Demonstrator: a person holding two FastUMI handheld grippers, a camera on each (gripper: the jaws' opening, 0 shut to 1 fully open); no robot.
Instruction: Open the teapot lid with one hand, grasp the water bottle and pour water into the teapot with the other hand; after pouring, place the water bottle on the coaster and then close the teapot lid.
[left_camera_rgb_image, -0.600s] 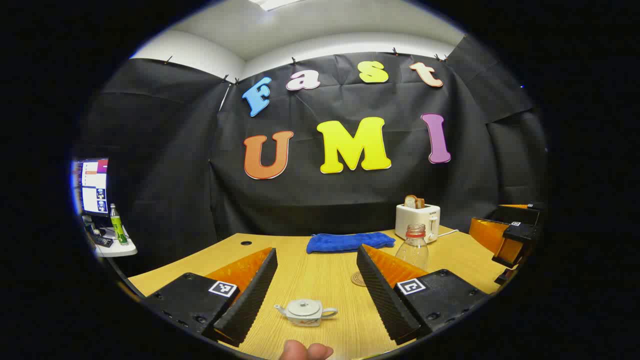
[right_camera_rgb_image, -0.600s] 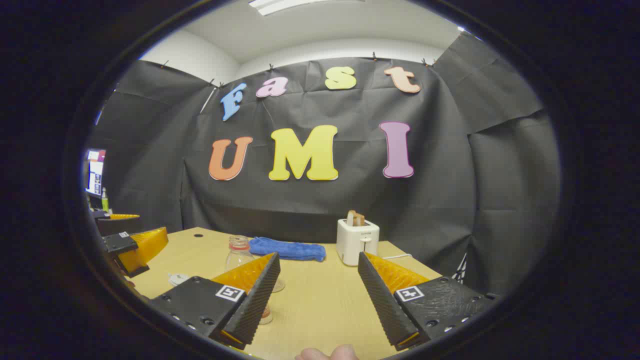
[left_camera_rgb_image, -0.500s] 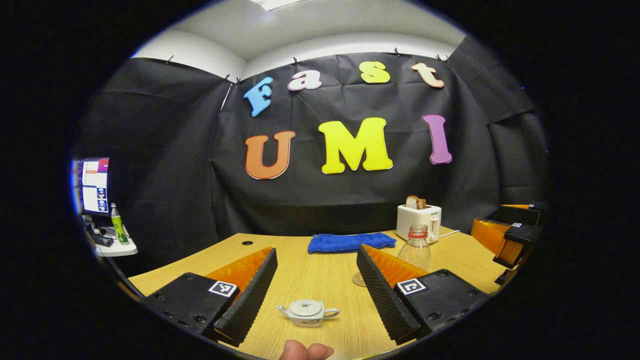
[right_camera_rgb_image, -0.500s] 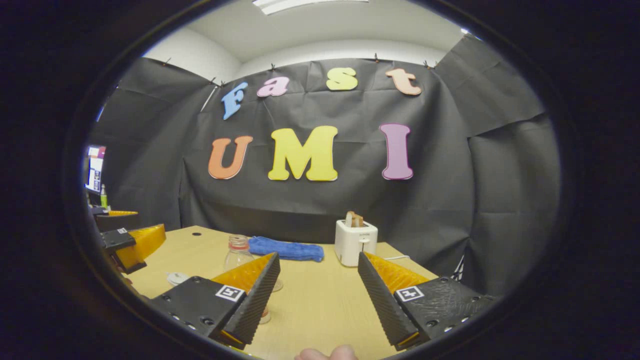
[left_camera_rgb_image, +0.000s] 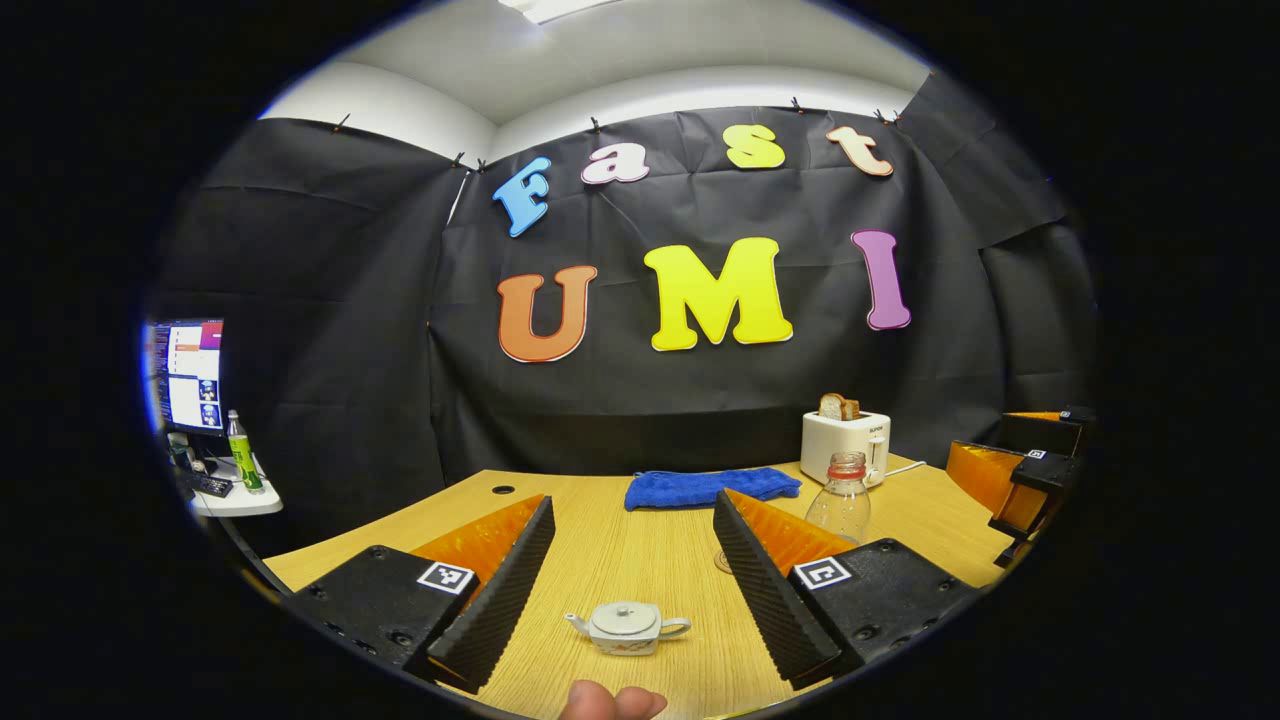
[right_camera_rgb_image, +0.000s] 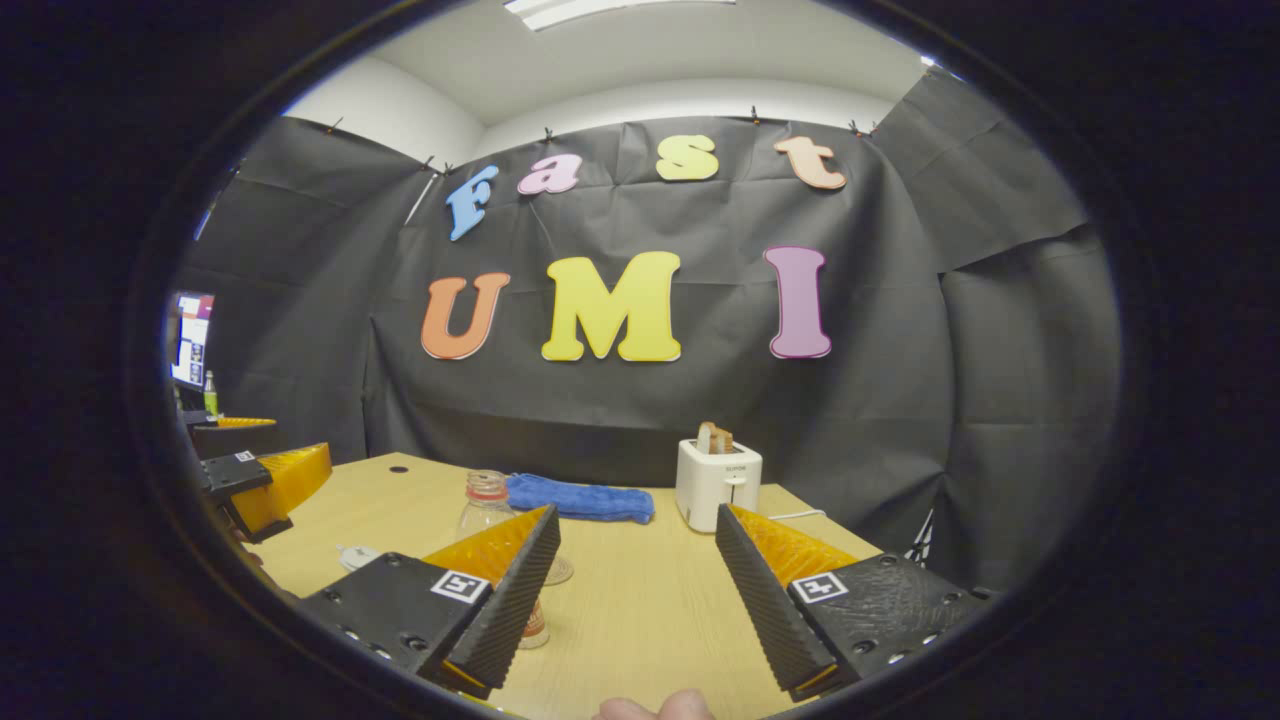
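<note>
A small white teapot (left_camera_rgb_image: 627, 628) with its lid on stands on the wooden table (left_camera_rgb_image: 620, 545), low between the fingers of my left gripper (left_camera_rgb_image: 633, 503), which is open and holds nothing. The clear water bottle (left_camera_rgb_image: 842, 500) with an orange neck ring stands upright to the right, behind my finger. A round coaster (left_camera_rgb_image: 720, 561) peeks out just left of that finger. In the right gripper view the bottle (right_camera_rgb_image: 485, 500) rises behind one finger of my open right gripper (right_camera_rgb_image: 636, 512), and the teapot (right_camera_rgb_image: 357, 556) is small at far left.
A white toaster (left_camera_rgb_image: 845, 445) holding bread and a blue cloth (left_camera_rgb_image: 710, 487) sit at the table's back. The right gripper (left_camera_rgb_image: 1020, 480) hangs at the right edge, the left gripper (right_camera_rgb_image: 262, 482) at the left edge. A monitor (left_camera_rgb_image: 190, 375) and green bottle (left_camera_rgb_image: 238, 452) stand off-table left.
Both views have drifted slightly, so the teapot, bottle and toaster sit a little further right in them. Both grippers stay open and nothing on the table has moved.
</note>
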